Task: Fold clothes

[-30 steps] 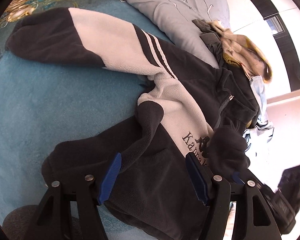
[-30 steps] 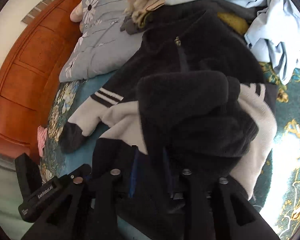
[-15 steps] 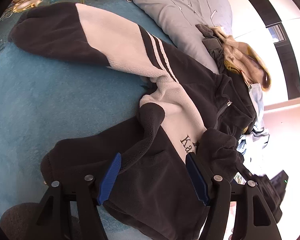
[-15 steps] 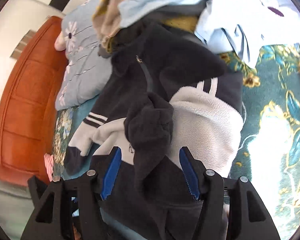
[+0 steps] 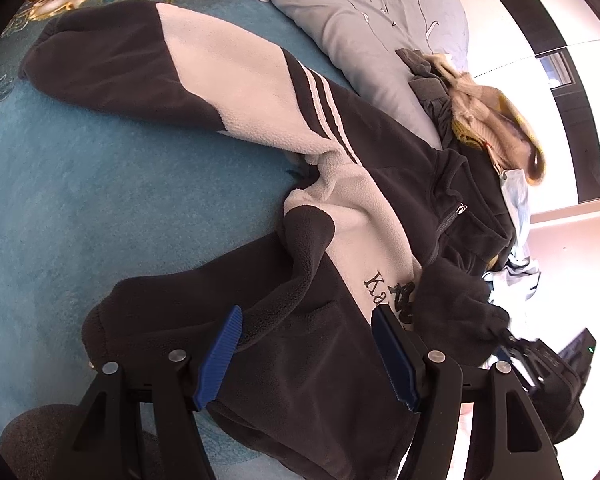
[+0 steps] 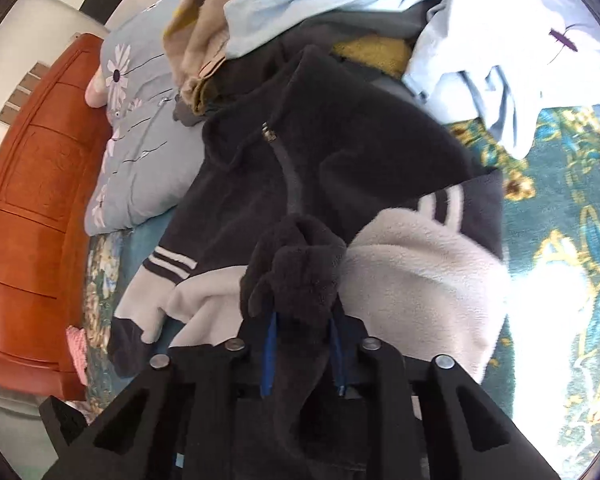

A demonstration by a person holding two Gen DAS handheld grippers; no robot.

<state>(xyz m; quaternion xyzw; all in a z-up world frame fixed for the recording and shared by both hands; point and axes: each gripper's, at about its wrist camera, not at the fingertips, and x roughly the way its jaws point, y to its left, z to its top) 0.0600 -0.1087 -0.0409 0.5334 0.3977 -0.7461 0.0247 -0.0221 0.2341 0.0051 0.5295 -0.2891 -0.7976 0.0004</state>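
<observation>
Bedspread (image 5: 100, 200) under fleece (image 5: 340, 360) (lettering reads "Ka…").

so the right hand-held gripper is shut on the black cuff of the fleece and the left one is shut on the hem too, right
Not quite. The right hand-held gripper is shut on the black cuff of the fleece, as the right wrist view shows. But the left hand-held gripper is open: in the left wrist view its blue pads stand wide apart, with the hem lying loose between them.

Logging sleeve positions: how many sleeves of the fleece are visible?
2. On the black-and-grey fleece jacket, one sleeve lies spread on the teal bedspread; the other sleeve's cuff is clamped in the right gripper.
</observation>
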